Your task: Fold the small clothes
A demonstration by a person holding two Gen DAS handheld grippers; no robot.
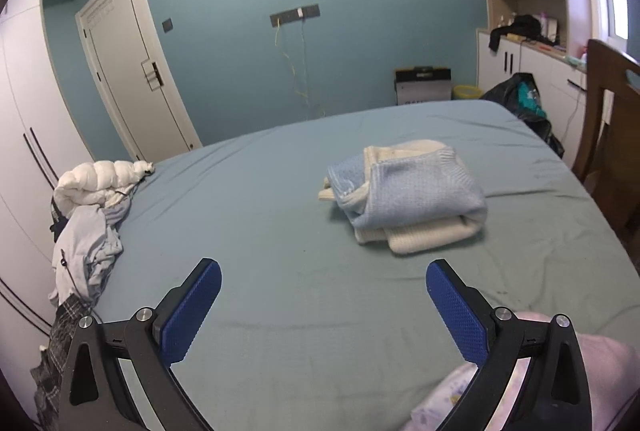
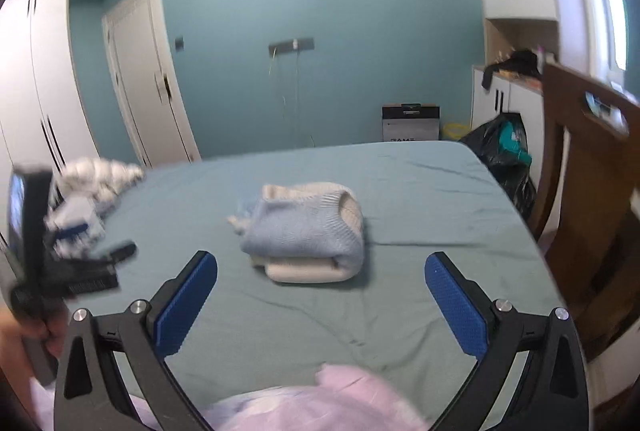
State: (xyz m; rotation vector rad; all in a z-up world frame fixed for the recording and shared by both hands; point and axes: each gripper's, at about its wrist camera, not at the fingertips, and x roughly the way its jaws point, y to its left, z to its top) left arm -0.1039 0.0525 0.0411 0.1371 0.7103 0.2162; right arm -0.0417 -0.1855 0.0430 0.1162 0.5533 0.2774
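Two grippers, left gripper (image 1: 323, 291) and right gripper (image 2: 321, 285), are held with jaws spread wide, grasping nothing. A folded sweater (image 1: 408, 195) is seen mid-bed (image 1: 260, 215). Folding seems finished; next, an unfolded garment from the pile (image 1: 90, 227) is probably needed.

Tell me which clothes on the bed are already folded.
The blue-and-cream sweater mid-bed: a neat squared stack. The white-and-grey heap at the left edge lies crumpled.
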